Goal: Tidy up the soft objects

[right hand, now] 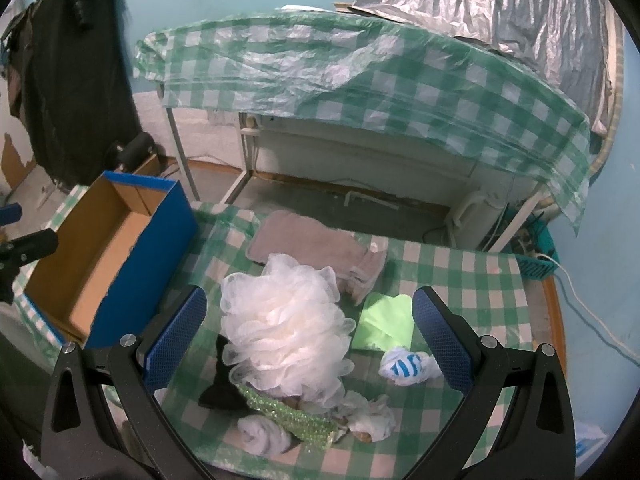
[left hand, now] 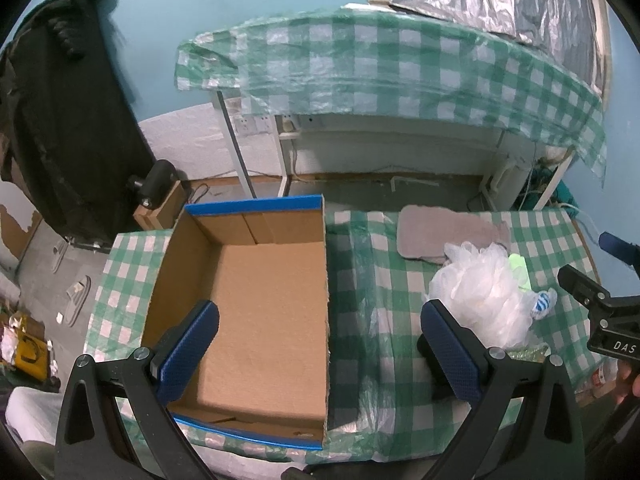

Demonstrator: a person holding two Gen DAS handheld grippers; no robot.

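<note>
An empty cardboard box [left hand: 260, 312] with blue outer walls [right hand: 160, 256] sits on the left of the checked table. My left gripper [left hand: 320, 344] hangs open, its left finger over the box and its right finger over the cloth. My right gripper [right hand: 308, 336] is open around a white mesh bath pouf [right hand: 288, 332], also in the left wrist view as the pouf [left hand: 480, 292]. Around the pouf lie a grey towel [right hand: 308, 244], a light green cloth [right hand: 384, 320], a blue-striped white sock [right hand: 404, 368], a green sequinned band [right hand: 292, 416], a black item [right hand: 222, 384] and white rolled cloths [right hand: 264, 436].
A green-and-white checked plastic cloth [left hand: 360, 280] covers the low table. Beyond it stands a taller table [right hand: 360, 92] with the same cloth and a silver sheet [right hand: 520, 20]. Dark clothing [left hand: 60, 120] hangs at left. Slippers [left hand: 76, 292] lie on the floor.
</note>
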